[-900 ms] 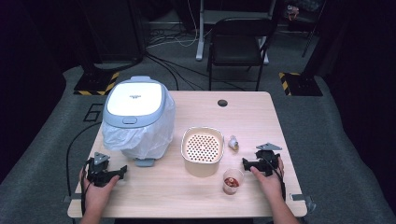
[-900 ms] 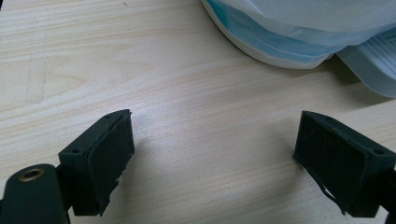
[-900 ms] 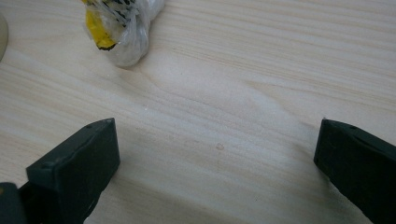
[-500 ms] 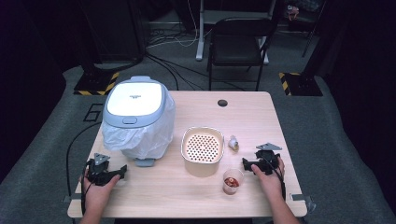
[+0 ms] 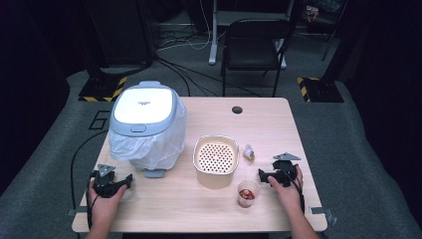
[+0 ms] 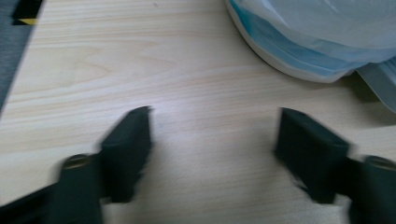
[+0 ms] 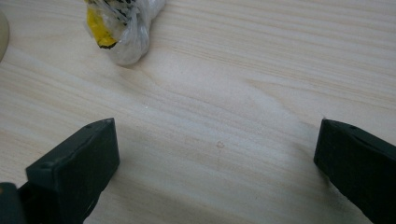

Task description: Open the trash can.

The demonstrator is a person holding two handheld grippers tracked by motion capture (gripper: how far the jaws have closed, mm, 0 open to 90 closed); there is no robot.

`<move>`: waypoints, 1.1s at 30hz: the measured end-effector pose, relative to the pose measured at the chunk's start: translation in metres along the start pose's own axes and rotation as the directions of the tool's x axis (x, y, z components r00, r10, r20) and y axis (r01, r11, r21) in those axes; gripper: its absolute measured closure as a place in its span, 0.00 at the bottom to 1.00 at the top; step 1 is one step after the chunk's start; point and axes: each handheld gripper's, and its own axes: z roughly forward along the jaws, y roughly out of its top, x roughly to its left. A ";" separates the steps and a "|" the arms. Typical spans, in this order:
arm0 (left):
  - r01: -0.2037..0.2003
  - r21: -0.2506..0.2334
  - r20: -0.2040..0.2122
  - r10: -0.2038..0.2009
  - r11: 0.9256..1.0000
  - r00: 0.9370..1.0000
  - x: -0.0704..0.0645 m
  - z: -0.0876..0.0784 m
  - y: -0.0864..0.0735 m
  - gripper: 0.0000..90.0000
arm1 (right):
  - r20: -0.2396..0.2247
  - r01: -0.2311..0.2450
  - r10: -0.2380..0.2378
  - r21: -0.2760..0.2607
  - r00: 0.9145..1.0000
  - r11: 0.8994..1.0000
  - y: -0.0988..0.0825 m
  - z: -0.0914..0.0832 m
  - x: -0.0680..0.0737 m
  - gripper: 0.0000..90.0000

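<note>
Dark room, black chair (image 5: pixel 253 47), grey floor (image 5: pixel 348 149)

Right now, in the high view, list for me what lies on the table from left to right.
Left gripper → bin → basket → wrapped packet → right gripper

The tabletop (image 5: pixel 209 209) carries one lidded bin lined with a white bag (image 5: pixel 145 124), standing at the left of one cream perforated basket (image 5: pixel 215 160). One small wrapped item (image 5: pixel 248 152) lies just right of that basket, and one clear cup with red contents (image 5: pixel 248 193) stands near its front right corner. Two hand-held grippers: one (image 5: pixel 130 179) left of the basket, one (image 5: pixel 261 175) right of it. One chair (image 5: pixel 254 42) stands beyond the basket.
</note>
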 end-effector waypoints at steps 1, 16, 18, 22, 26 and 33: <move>0.007 0.003 0.006 -0.007 1.000 1.000 0.001 -0.001 0.000 0.41 | -0.001 0.012 -0.012 0.002 1.000 1.000 0.000 0.000 -0.001 0.00; 0.040 -0.104 0.042 -0.035 0.994 0.998 -0.044 -0.036 0.015 0.91 | -0.003 0.005 -0.005 -0.001 1.000 1.000 0.000 0.000 0.000 0.00; 0.055 -0.103 0.062 -0.049 0.993 0.997 -0.051 -0.034 0.015 0.92 | -0.007 0.005 -0.005 -0.001 1.000 1.000 0.000 0.000 0.000 0.00; 0.056 -0.089 0.073 -0.049 0.995 0.996 -0.061 -0.030 0.015 0.94 | -0.004 0.006 -0.006 -0.001 1.000 1.000 0.000 0.000 -0.001 0.00; 0.065 -0.108 0.110 -0.053 0.992 0.992 -0.077 -0.023 0.020 0.94 | -0.006 0.004 -0.004 -0.001 1.000 1.000 0.000 0.000 0.000 0.00; 0.100 -0.137 0.140 -0.081 0.986 0.987 -0.099 -0.005 0.022 0.91 | -0.007 0.005 -0.005 -0.001 1.000 1.000 0.000 0.000 0.000 0.00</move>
